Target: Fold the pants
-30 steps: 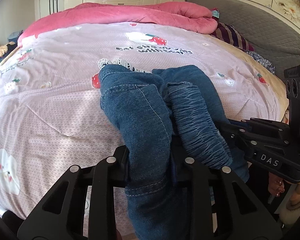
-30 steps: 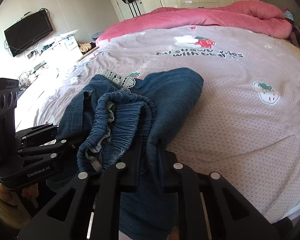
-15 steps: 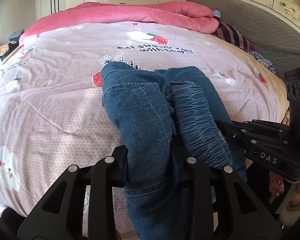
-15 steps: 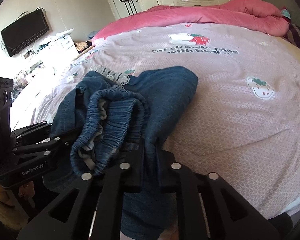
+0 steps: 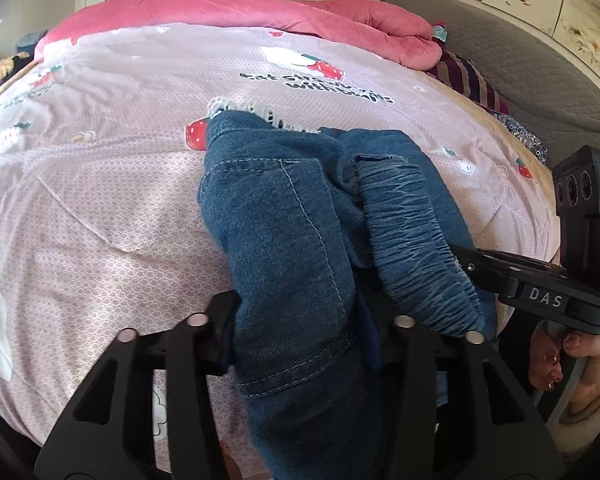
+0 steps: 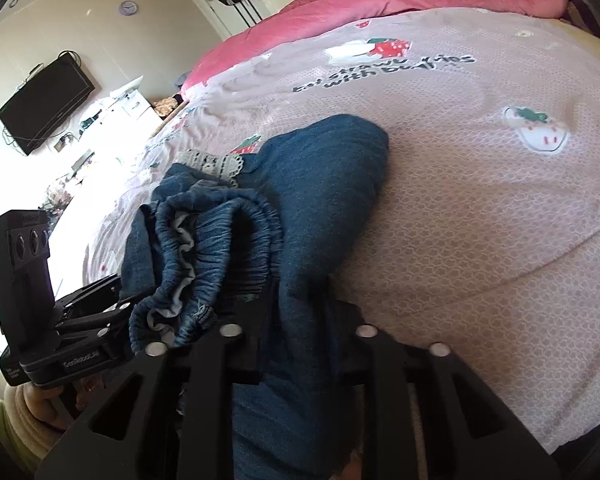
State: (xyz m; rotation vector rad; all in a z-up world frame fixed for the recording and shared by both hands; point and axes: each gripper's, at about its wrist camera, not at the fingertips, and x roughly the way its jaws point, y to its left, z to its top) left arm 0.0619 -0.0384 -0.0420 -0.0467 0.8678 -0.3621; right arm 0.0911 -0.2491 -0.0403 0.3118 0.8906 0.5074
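Note:
Blue denim pants (image 5: 284,208) lie bunched on the bed, one end draped toward me over its near edge. A gathered elastic waistband (image 5: 412,240) is folded over on the right, and a white lace trim (image 5: 244,108) peeks out at the far end. My left gripper (image 5: 306,316) has a thick fold of denim filling its jaws, which are opening. The right gripper's black body (image 5: 540,300) reaches in from the right beside the waistband. In the right wrist view, my right gripper (image 6: 300,312) is shut on a denim fold (image 6: 328,168) next to the waistband (image 6: 220,232).
The bed is covered by a lilac quilt (image 5: 100,200) with a strawberry print. A pink duvet (image 5: 260,12) is piled at the far side, with a striped pillow (image 5: 468,76) and a grey headboard (image 5: 520,52) to the right. A wall television (image 6: 44,104) hangs at the left.
The left jaws have spread a little wider around the denim. The right wrist view has rolled and dipped slightly. The pants bundle has hardly shifted on the quilt.

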